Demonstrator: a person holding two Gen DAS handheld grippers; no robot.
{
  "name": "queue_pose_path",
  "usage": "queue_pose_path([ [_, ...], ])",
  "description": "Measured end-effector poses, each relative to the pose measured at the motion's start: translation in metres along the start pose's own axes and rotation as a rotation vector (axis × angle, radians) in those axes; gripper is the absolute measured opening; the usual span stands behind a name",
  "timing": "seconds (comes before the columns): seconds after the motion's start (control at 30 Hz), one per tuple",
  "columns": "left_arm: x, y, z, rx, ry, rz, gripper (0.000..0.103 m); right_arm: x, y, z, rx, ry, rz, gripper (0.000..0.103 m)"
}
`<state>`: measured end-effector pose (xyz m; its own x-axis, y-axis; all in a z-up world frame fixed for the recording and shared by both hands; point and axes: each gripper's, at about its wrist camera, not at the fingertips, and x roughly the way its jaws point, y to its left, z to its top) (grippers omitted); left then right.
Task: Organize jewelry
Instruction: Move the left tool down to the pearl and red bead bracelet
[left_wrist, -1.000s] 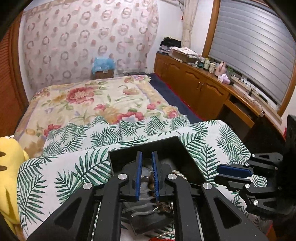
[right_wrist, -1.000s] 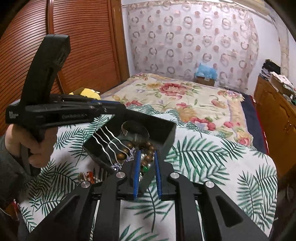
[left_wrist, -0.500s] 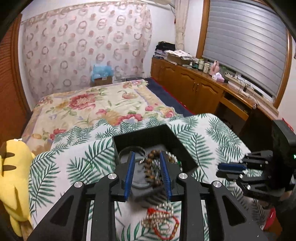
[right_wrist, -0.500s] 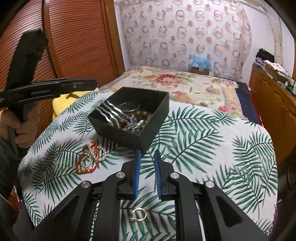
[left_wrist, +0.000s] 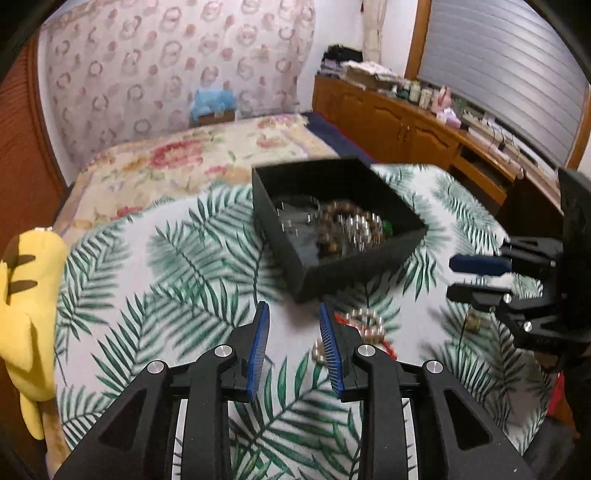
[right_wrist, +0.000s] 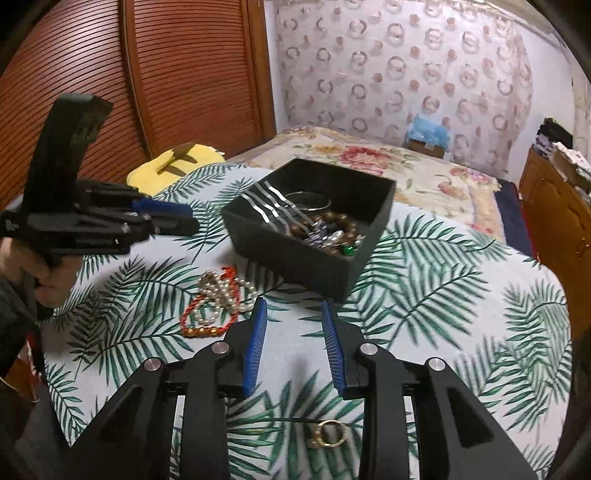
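A black open box sits on the palm-leaf cloth and holds a silver bangle, brown beads and other pieces. A pearl strand tangled with a red cord lies on the cloth in front of the box. A gold ring pendant lies between the right gripper's arms. My left gripper is open and empty, short of the box. My right gripper is open and empty, also short of the box. Each gripper shows in the other's view: the right, the left.
The leaf-print cloth covers a raised surface at the foot of a floral bed. A yellow plush toy lies at the left edge. Wooden cabinets run along the right wall. A slatted wooden door stands behind on the left.
Both grippers have pulled back from the box and opened wider. The pearl strand and red cord have come into view on the cloth.
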<state>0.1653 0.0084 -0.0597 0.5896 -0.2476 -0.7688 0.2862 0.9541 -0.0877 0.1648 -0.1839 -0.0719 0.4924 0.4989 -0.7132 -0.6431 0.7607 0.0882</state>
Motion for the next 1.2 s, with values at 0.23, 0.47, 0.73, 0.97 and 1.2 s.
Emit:
queue_pose_path([
  [0.23, 0.019, 0.0, -0.014, 0.001, 0.064, -0.027, 0.026, 0.01, 0.006, -0.005, 0.004, 0.02, 0.024, 0.033],
  [0.47, 0.029, 0.001, -0.016, -0.013, 0.079, -0.05, 0.026, 0.014, 0.006, -0.009, 0.02, 0.033, 0.029, 0.033],
  [0.73, 0.03, -0.006, -0.015, 0.006, 0.089, -0.096, 0.02, 0.016, 0.003, -0.01, 0.029, 0.035, 0.026, 0.033],
  [0.97, 0.034, -0.014, -0.015, 0.013, 0.103, -0.114, 0.02, 0.016, 0.003, -0.014, 0.03, 0.042, 0.03, 0.033],
  [1.2, 0.04, -0.02, -0.014, 0.004, 0.105, -0.122, 0.015, 0.014, -0.001, -0.017, 0.041, 0.043, 0.026, 0.033],
])
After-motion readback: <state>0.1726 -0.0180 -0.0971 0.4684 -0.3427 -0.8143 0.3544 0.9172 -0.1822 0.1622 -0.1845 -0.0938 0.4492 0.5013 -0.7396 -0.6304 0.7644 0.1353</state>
